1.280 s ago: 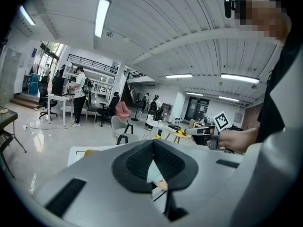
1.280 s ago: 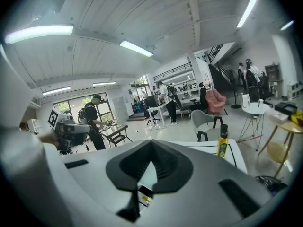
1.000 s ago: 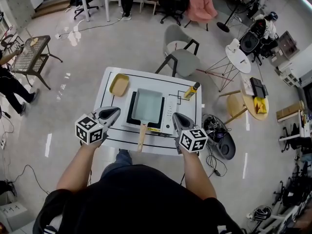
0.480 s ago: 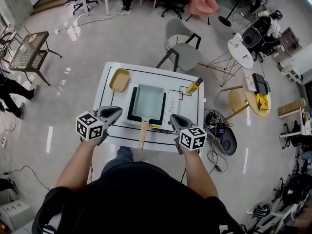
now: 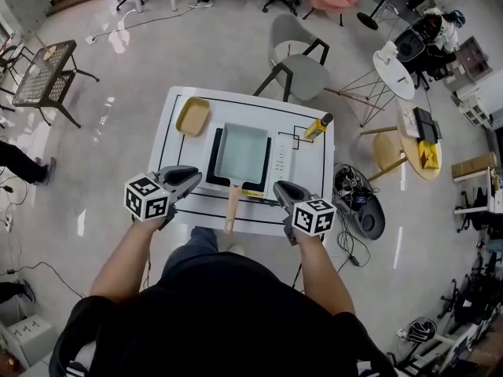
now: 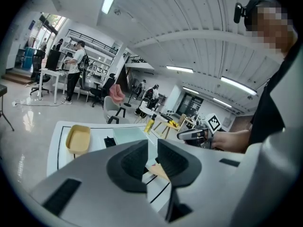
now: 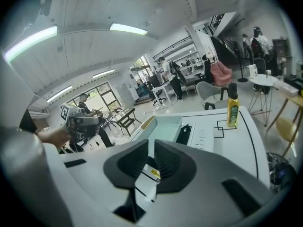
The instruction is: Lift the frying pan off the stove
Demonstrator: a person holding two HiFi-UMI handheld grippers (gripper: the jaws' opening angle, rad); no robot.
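A pale green rectangular frying pan (image 5: 242, 151) sits on the black-and-white stove (image 5: 277, 173), and its wooden handle (image 5: 233, 206) points toward me over the table's front edge. My left gripper (image 5: 195, 179) hovers left of the handle and my right gripper (image 5: 280, 188) hovers right of it. Neither touches the pan. In the left gripper view the jaws of the left gripper (image 6: 152, 148) are opening, with a narrow gap and nothing gripped; the pan (image 6: 129, 136) lies beyond. The right gripper (image 7: 151, 151) is likewise opening on nothing, with the pan (image 7: 166, 126) ahead of it.
A yellow tray (image 5: 192, 116) lies at the white table's (image 5: 310, 159) back left. A yellow oil bottle (image 5: 317, 126) stands at the back right. A grey chair (image 5: 295, 65) stands behind the table. Cables and a bag (image 5: 357, 206) lie on the floor to the right.
Both grippers stay at the table's front edge on either side of the handle. The head view has shifted, so the table sits slightly higher in the frame.
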